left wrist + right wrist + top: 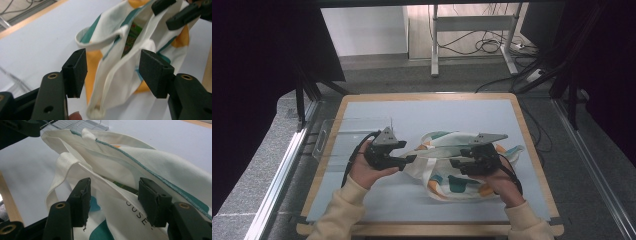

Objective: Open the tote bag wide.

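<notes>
A white cloth tote bag (pixel 447 182) with teal and orange patches lies on the pale mat, its mouth toward the left. My left gripper (pixel 409 160) is at the bag's mouth, open, with the rim fabric (pixel 112 72) hanging loose between its jaws. My right gripper (pixel 454 164) stands open over the bag's upper edge, astride a fold of cloth (pixel 113 200) that it does not pinch. Something green and printed (pixel 131 37) shows inside the bag. In the left gripper view the right gripper (pixel 172 11) shows beyond the mouth. A handle loop (pixel 62 162) droops at the side.
A clear plastic tray (pixel 337 137) sits at the mat's left edge, just behind the left hand. The wooden table rim (pixel 532 150) frames the pale mat (pixel 437 112). Beyond the table are a desk frame and cables on the floor.
</notes>
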